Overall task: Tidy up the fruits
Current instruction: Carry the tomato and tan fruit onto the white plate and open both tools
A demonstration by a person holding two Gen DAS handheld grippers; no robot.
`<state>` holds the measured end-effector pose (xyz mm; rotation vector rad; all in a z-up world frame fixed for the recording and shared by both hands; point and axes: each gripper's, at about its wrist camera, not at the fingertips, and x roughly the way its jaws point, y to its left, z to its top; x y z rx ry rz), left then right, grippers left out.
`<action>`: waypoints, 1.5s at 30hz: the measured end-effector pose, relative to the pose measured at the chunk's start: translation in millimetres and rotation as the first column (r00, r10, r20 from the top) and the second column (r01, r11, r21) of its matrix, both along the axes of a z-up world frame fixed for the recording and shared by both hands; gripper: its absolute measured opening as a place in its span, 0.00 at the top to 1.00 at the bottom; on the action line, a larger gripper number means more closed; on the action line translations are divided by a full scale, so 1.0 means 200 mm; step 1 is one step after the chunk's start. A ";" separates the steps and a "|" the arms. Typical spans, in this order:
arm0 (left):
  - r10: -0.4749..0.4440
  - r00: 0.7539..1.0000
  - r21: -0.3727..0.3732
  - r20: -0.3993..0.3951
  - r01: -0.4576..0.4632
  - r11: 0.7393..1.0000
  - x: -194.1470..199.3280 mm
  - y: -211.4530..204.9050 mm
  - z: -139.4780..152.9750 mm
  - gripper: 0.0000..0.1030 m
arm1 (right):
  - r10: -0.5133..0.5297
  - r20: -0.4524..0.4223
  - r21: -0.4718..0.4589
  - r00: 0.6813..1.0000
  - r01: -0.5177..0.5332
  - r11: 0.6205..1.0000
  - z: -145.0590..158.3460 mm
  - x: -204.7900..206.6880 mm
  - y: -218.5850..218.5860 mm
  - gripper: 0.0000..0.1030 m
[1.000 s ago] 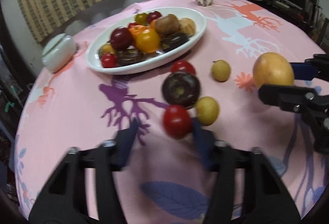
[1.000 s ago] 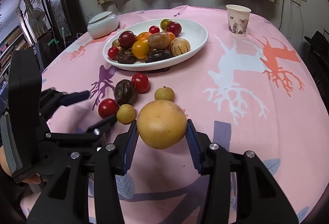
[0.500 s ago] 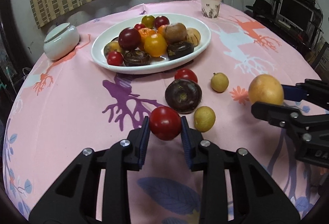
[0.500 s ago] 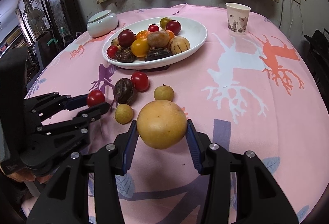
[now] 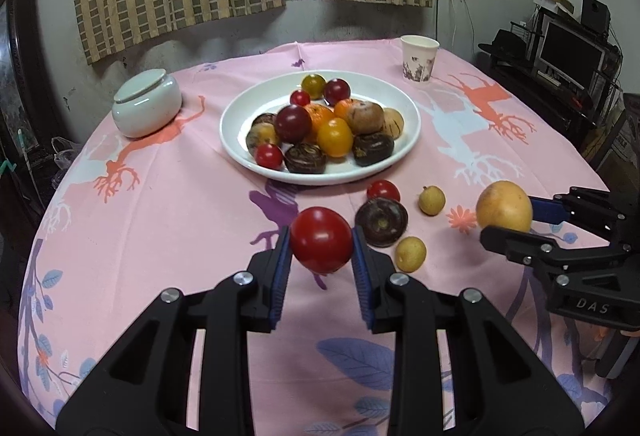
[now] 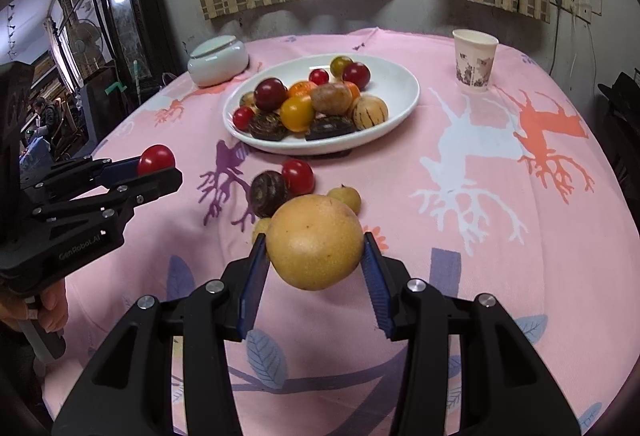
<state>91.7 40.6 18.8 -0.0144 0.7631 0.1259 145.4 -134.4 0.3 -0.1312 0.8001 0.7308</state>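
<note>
We start with the round table under its pink printed cloth [image 5: 168, 220], which carries everything, and on it the white oval plate [image 5: 404, 103] already heaped with fruit toward the far middle — that pile, we judge, is where the loose pieces are meant to go. Nearer us, our right gripper [image 6: 316, 270] is clamped on the large yellow-orange fruit [image 6: 316, 242], held clear of the cloth at the pads' tips, so the plate stays visible above it. Our left gripper [image 5: 320, 256] is narrow and closed on a red tomato [image 5: 321, 239], pinched at its widest part and raised off the cloth; the jaws had just been drawing in on it. Both loads look ready for the carry to the plate. Between us and the plate lie the fruits not yet gathered: a dark purple ribbed fruit [image 5: 381, 222] with a second red tomato [image 5: 383, 191] touching its far side, and two small yellow fruits [image 5: 411, 254], one near the left pads, the other [image 5: 431, 200] toward the right gripper. They sit on the direct line to the plate, so we would pass above them. The lidded white jar [image 5: 146, 103] and the paper cup [image 5: 419, 58] stand well apart on either side — no obstacle.
</note>
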 end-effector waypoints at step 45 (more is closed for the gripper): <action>0.110 0.993 -0.034 -0.036 -0.111 0.993 0.70 0.27 -0.06 0.63 | -0.058 0.082 -0.044 0.995 0.062 0.997 0.00 0.77 0.55 0.44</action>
